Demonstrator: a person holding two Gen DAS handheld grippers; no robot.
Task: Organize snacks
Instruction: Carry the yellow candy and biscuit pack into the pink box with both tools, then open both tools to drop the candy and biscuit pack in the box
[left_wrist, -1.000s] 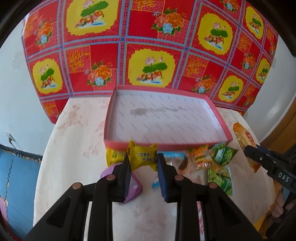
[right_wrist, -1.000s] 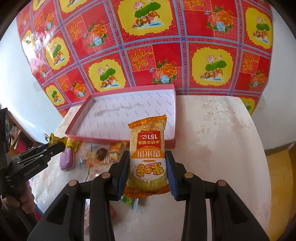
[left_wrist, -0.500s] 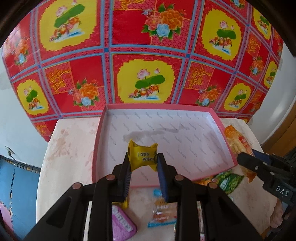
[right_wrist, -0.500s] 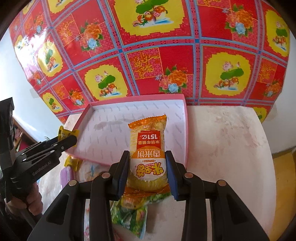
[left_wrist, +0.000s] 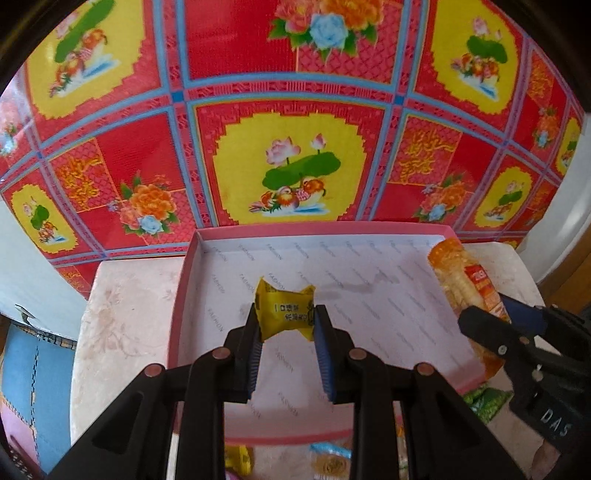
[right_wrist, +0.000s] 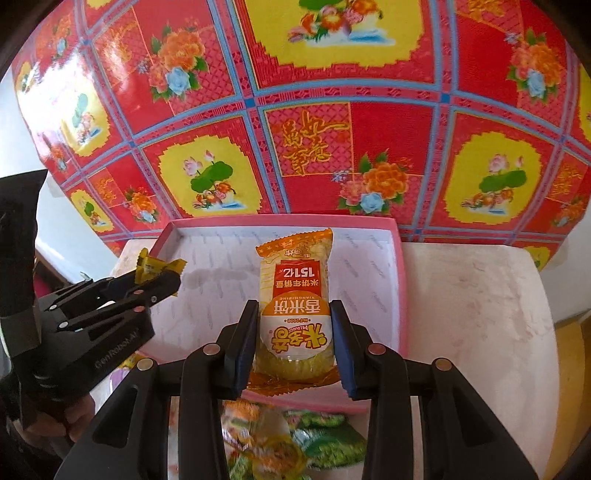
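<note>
Both grippers have travelled from the loose snacks at the near table edge to above the shallow pink cardboard box (left_wrist: 184, 291). The left gripper (left_wrist: 283, 321) pinches a small yellow wrapped candy (left_wrist: 286, 308) over the box floor at 12 o'clock. The right gripper (right_wrist: 293, 334) clamps an orange rice-cracker packet (right_wrist: 295, 295) over the box's right half. Next, I think, comes the release of these 2 snacks.
</note>
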